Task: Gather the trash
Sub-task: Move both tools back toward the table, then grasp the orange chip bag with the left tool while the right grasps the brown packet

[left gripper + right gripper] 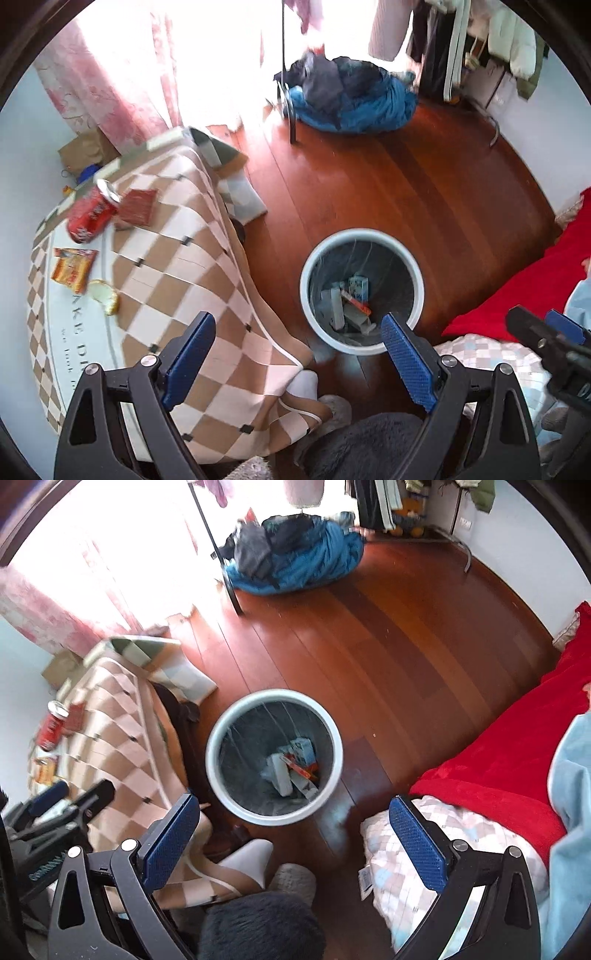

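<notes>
My left gripper (299, 354) and right gripper (295, 830) both have fingers spread apart, gripping nothing. The trash bin (221, 775), round, white-rimmed, dark-lined, stands on the floor just ahead between my fingers, with boxes and wrappers inside. A red can (92, 214) lies ahead-left on the checkered cloth (192, 236).

L gripper (299, 347) jaws spread wide, nothing held. R gripper (295, 830) same, wide, nothing held, both angled down.

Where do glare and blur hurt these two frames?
Left wrist: the window beside the pink curtain is blown out; the red can is smeared. Right wrist: the same blowout at upper left; the bin contents are slightly soft. Both bend strongly at the edges.
</notes>
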Demonstrator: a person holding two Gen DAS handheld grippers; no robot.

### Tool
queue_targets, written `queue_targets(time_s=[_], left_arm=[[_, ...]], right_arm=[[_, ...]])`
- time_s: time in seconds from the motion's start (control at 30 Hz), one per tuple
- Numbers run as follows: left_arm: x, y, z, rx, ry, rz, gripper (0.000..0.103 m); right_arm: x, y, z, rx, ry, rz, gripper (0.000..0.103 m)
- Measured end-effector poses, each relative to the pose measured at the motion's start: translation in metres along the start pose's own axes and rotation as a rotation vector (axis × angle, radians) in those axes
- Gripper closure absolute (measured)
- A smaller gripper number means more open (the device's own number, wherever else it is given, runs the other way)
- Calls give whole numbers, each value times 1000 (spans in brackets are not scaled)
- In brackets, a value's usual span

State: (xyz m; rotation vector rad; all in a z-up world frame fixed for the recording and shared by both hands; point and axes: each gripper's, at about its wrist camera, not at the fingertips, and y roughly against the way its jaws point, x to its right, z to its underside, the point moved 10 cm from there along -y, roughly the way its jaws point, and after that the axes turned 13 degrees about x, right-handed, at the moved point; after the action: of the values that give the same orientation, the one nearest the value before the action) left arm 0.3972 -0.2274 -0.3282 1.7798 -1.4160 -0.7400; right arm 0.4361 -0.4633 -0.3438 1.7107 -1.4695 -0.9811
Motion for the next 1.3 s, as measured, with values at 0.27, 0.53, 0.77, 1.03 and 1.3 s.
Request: queue_targets(time_s=[0.27,0.53,0.77,1.03,1.3], left_arm=[[-120,53,-32,116,188,-72,11],[-298,10,11,46,408,-278,11],[-386,-55,60,-59,645,-308,11],[-413,-118,66,-109,800,-233,13],[-410,-121,48,-51,693,-273,87]], right_arm=[[-76,71,-34,122,-36,-149,0],[-267,16,-29,-1,279,-277,0],[-427,-120,-15,-157,742,-219,0],[-492,-218,1,-278,1040,-194,0],[-497,-226,13,-301,984,-265,20]])
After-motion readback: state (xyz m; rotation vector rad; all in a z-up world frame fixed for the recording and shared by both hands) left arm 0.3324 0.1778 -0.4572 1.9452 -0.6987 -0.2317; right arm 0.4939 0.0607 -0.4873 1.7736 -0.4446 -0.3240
